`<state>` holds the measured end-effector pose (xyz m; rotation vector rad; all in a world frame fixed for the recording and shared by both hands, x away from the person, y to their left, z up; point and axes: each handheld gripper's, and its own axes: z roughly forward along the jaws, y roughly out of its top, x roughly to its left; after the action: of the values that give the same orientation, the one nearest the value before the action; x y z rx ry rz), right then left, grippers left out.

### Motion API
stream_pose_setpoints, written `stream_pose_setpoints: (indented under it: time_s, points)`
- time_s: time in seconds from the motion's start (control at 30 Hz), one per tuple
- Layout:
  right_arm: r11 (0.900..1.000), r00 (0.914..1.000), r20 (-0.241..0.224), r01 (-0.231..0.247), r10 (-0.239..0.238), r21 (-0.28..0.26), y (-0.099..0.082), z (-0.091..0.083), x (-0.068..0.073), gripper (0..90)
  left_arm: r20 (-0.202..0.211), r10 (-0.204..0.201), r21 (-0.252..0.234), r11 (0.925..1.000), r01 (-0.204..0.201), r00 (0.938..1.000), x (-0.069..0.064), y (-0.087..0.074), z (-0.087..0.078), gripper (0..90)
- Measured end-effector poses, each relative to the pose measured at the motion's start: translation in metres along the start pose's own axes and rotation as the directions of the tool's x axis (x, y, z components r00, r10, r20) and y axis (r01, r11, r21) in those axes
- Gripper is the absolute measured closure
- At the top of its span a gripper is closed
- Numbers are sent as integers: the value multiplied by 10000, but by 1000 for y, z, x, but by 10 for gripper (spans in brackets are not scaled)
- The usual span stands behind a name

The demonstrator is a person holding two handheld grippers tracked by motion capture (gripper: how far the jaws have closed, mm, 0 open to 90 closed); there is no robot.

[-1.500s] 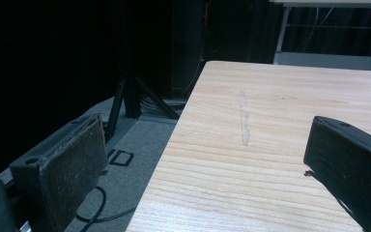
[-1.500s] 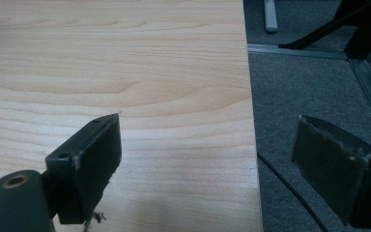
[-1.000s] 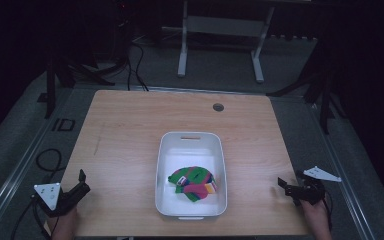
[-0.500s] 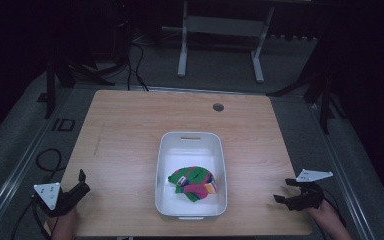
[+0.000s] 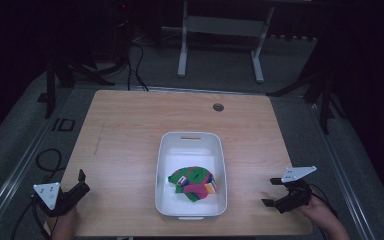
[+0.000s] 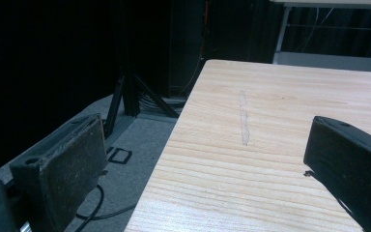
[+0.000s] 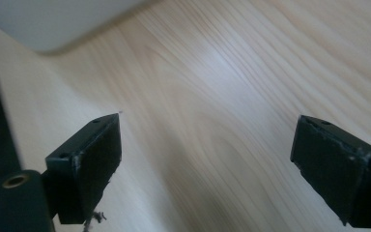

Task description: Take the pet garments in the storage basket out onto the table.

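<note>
Black jaws spread wide on both: left gripper (image 5: 81, 183) at the near-left table edge, right gripper (image 5: 272, 192) near-right, empty. Between them, w/ the right one closer, white bin (image 5: 166, 165) holds colourful cloth (image 5: 194, 183). Advice: swing right inward, clear the rim, then pinch a raised fold.

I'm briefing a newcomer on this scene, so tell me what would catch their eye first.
The white bin in the middle of the wooden table stands out, with a bright green, pink and yellow bundle of cloth lying in its near half. At the table's near corners, the left gripper and right gripper are both open and hold nothing, well apart from the bin.
</note>
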<state>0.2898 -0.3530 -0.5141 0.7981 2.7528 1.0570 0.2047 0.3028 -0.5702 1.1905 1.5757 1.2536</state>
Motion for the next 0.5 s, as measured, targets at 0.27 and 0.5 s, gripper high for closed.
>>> stream_pose_setpoints:
  time_s: [0.27,0.5]
  points:
    - [9956,9927,-763,923,-933,-172,40,6,21,107,28,-28,22,10000,28,10000,1,0,0,19]
    - [9872,9806,-1143,1577,-1593,-226,71,16,36,107,65,-99,11,10000,99,9999,2,0,0,19]
